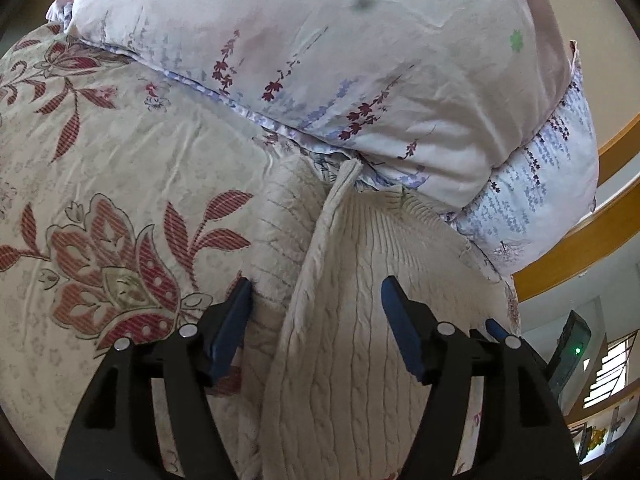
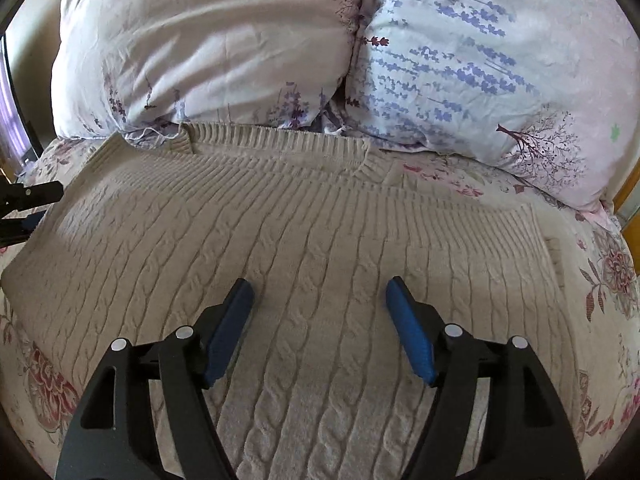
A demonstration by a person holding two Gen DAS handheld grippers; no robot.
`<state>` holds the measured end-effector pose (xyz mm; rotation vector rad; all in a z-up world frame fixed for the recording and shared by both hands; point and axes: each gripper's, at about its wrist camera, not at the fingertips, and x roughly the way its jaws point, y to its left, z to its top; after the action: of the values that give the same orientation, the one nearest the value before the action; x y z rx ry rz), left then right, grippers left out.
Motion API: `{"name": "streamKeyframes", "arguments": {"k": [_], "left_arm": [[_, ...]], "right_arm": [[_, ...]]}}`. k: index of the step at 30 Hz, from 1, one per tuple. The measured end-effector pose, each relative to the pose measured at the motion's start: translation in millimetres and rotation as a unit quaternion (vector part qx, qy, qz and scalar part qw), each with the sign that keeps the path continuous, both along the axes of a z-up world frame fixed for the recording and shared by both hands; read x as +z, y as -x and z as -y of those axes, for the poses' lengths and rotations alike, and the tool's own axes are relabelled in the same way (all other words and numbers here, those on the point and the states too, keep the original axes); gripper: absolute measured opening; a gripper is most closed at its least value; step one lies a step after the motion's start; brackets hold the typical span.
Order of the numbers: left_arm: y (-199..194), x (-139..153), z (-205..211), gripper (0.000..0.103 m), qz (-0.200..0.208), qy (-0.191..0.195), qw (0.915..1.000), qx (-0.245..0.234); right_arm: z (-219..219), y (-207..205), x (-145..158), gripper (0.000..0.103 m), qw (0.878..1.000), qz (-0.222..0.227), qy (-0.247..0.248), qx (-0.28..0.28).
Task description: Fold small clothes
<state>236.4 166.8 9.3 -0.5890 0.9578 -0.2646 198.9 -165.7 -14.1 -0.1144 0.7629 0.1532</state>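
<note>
A cream cable-knit sweater (image 2: 304,232) lies spread flat on the bed, its ribbed collar toward the pillows. My right gripper (image 2: 320,292) is open and hovers over the middle of the sweater, holding nothing. In the left wrist view the sweater's side edge (image 1: 352,280) rises as a fold between the open jaws of my left gripper (image 1: 316,292); the blue fingers (image 1: 396,312) stand apart on either side of it. The left gripper also shows at the left edge of the right wrist view (image 2: 24,208), beside the sweater.
The bed has a cream sheet with red floral print (image 1: 120,200). Two large floral pillows (image 2: 208,48) (image 2: 500,64) lie just behind the sweater's collar. A wooden bed frame (image 1: 580,248) curves at the right of the left wrist view.
</note>
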Motion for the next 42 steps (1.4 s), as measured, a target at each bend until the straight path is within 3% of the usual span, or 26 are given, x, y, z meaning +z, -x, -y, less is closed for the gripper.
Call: {"name": "streamKeyframes", "arguments": {"k": [7,18,22,26,30,34,42], "left_arm": [[-5,-3,-2,0.050,-0.010,0.006,0.9998,0.014],[-2,-1,-1,0.047,-0.020,-0.004,0.9995,0.025],[-6,-6,2,0.026,-0.040,0.017,0.9988,0.022],[-6,-8,-1,0.018,-0.041,0.046,0.9978,0.028],[-3,0,-2,0.015,-0.025,0.095,0.9948,0.026],[-1,26,10,0.013,0.013,0.141,0.9899,0.008],[-6,68,74,0.012,0.060,0.193,0.9787,-0.036]], "right_arm": [[1,1,-1,0.073,1.000,0.003,-0.007,-0.001],[0,1,-1,0.073,1.000,0.005,-0.001,0.002],[0,1,-2,0.073,1.000,0.005,-0.002,0.002],[0,1,-2,0.073,1.000,0.005,-0.002,0.002],[2,0,-1,0.074,1.000,0.004,-0.004,0.006],[9,0,1,0.074,0.999,0.002,-0.029,0.016],[55,17,20,0.074,0.990,0.019,-0.134,0.030]]}}
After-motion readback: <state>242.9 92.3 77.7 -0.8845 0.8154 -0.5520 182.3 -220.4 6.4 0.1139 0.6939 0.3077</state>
